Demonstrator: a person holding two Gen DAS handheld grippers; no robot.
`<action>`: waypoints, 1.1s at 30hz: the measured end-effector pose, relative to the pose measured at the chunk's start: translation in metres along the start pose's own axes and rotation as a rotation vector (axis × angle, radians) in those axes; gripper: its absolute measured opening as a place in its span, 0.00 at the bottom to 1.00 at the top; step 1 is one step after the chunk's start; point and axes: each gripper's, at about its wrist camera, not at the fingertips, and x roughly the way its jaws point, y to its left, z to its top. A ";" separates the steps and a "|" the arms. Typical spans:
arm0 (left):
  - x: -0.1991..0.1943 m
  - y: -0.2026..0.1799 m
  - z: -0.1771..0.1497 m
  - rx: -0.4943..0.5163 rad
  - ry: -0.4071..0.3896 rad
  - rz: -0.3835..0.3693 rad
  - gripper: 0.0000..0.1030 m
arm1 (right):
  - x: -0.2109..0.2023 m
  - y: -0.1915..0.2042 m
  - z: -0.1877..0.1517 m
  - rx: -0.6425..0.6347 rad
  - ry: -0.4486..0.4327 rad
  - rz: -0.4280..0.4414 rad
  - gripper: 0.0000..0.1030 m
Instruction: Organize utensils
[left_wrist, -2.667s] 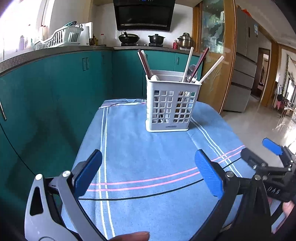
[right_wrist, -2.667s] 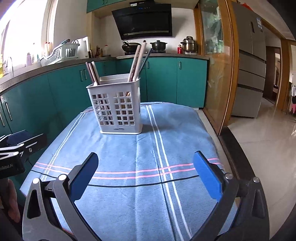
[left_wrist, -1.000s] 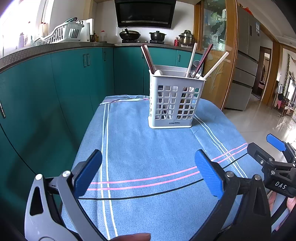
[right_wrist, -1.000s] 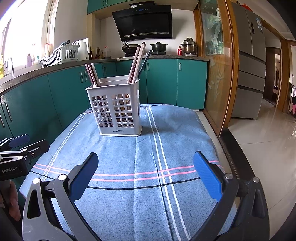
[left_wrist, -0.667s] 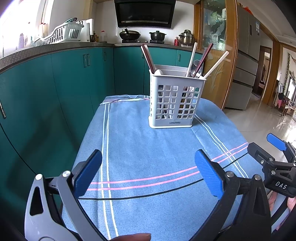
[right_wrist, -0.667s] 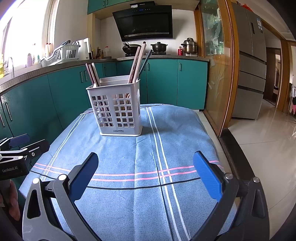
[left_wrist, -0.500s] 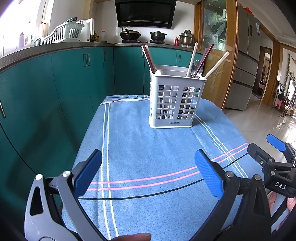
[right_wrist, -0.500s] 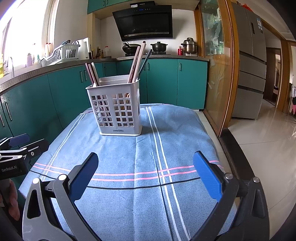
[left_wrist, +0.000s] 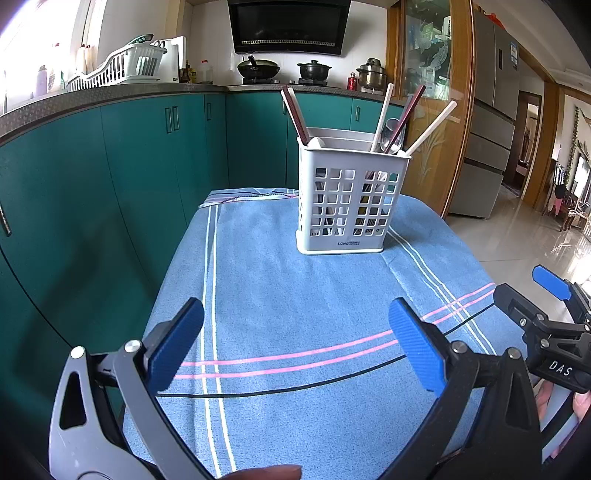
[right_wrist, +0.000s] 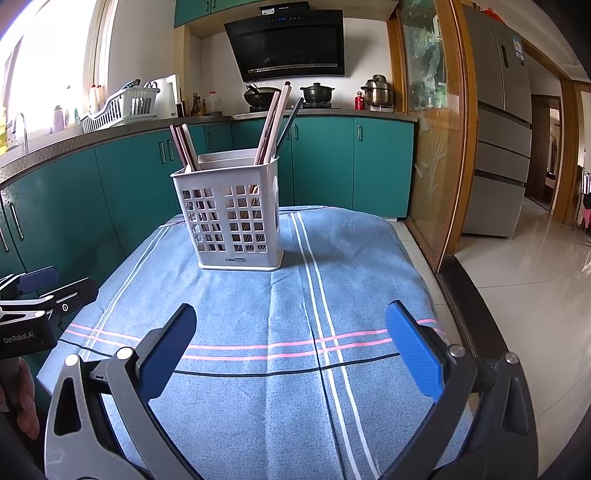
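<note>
A white slotted utensil holder stands upright on a blue striped cloth; it also shows in the right wrist view. Chopsticks, white sticks and a metal spoon stick out of its top. My left gripper is open and empty, low over the near part of the cloth. My right gripper is open and empty beside it, also short of the holder. Each gripper shows at the edge of the other's view.
The cloth covers a small table with drops on all sides. Teal cabinets run along the left and back. A glass sliding door and tiled floor lie to the right.
Both grippers have drawn back a little from the holder and risen slightly since the oldest frames; over the last second almost nothing has moved. Both stay open and empty.
</note>
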 end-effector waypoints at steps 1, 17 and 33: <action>0.000 0.000 0.000 0.001 0.001 0.000 0.96 | 0.000 0.000 0.000 0.000 0.001 0.000 0.97; 0.002 -0.001 0.000 0.005 0.004 -0.003 0.96 | 0.002 0.000 -0.002 -0.001 0.004 0.001 0.97; 0.004 -0.001 0.000 0.006 0.003 0.003 0.96 | 0.003 0.000 -0.002 -0.002 0.005 0.000 0.97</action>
